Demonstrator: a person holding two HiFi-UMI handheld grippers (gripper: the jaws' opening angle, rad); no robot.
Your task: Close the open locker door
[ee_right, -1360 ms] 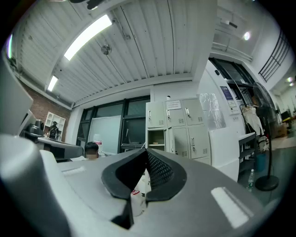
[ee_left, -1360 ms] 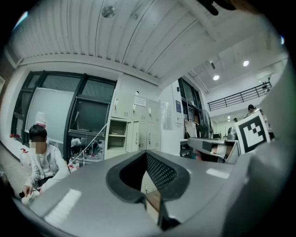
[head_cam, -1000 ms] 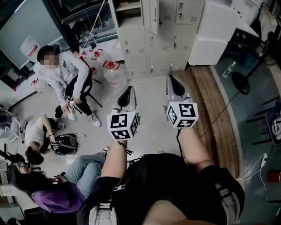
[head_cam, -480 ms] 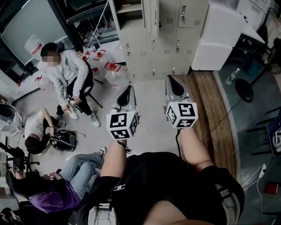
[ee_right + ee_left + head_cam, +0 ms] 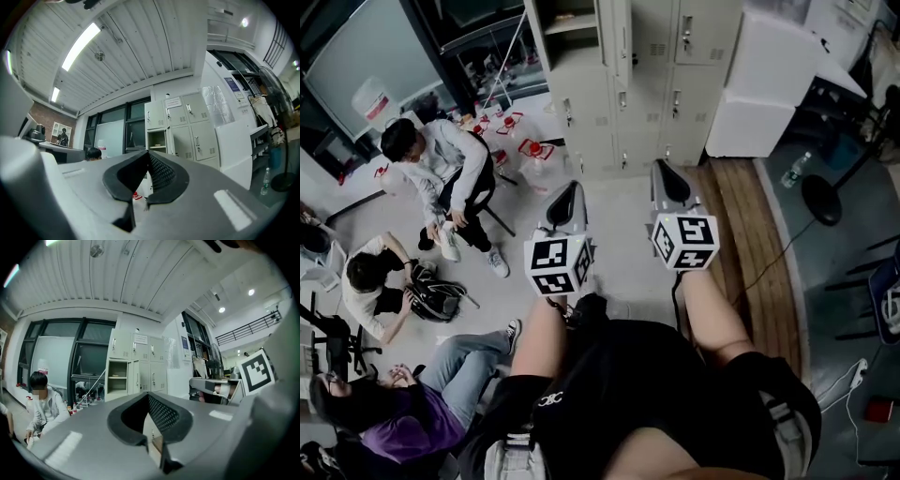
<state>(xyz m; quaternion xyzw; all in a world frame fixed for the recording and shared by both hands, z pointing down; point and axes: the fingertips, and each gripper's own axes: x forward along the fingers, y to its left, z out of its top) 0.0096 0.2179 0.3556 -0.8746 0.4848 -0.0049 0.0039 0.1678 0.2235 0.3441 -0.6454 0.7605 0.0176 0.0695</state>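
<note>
A bank of beige lockers (image 5: 661, 84) stands ahead across the floor. Its upper left compartment (image 5: 567, 28) is open, with shelves showing, and its door (image 5: 619, 42) juts out edge-on toward me. The left gripper view shows the same open compartment (image 5: 117, 376) far off, and so does the right gripper view (image 5: 157, 139). My left gripper (image 5: 565, 208) and right gripper (image 5: 670, 183) are held side by side, level, pointing at the lockers, well short of them. Both are shut with nothing between the jaws, which shows in the left gripper (image 5: 147, 397) and right gripper (image 5: 148, 154) views.
A person in white (image 5: 441, 173) sits on a chair at the left, near red-and-white items on the floor (image 5: 530, 147). Two more people (image 5: 370, 281) sit lower left. A white cabinet (image 5: 759, 84) stands right of the lockers. A wooden strip (image 5: 759, 244) and a fan base (image 5: 820, 197) lie at the right.
Both grippers have moved forward together toward the lockers, still shut. The lockers and the seated people sit slightly lower and nearer in the head view.
</note>
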